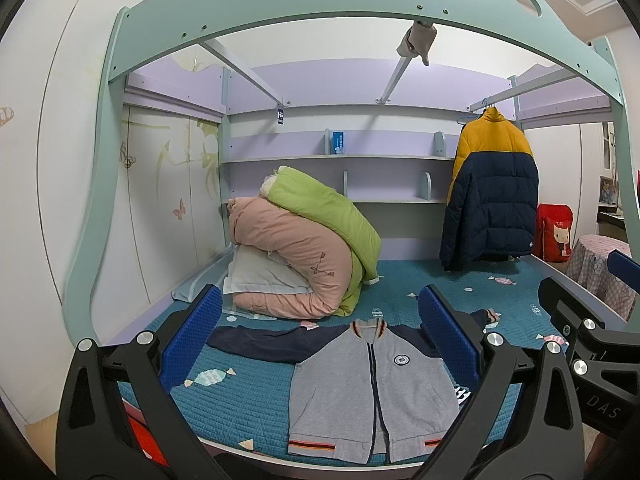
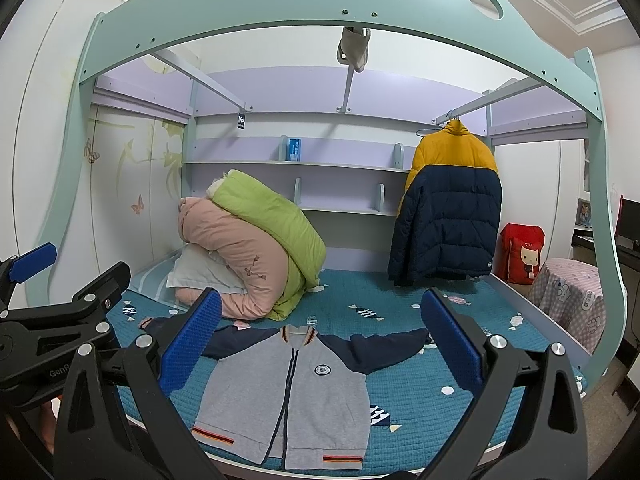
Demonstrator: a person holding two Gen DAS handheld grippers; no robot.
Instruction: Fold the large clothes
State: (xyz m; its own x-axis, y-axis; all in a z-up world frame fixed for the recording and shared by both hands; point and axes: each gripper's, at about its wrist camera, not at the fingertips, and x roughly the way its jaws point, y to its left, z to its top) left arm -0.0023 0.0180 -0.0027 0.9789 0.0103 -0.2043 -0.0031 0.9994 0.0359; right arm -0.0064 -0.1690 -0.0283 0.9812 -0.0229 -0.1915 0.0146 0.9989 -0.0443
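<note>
Left wrist view first: we held the left gripper (image 1: 320, 332) with jaws spread wide, nothing between them, and the grey jacket (image 1: 376, 396) lay flat on the bed (image 1: 248, 400) just beyond, sleeves running crosswise to our fingers. Our right gripper (image 2: 320, 334) was equally spread, jacket ahead and slightly left. We judged both about equally near, each closest to its own sleeve.

I am looking into a child's bedroom at home: ahead of my grippers stands a mint-green wooden loft bed frame (image 1: 168, 20) over a teal quilted mattress cover with candy prints (image 1: 248, 396), with rolled pink and green quilts (image 2: 256, 248) and butterfly-decorated wardrobe doors (image 1: 168, 184) to the left.
</note>
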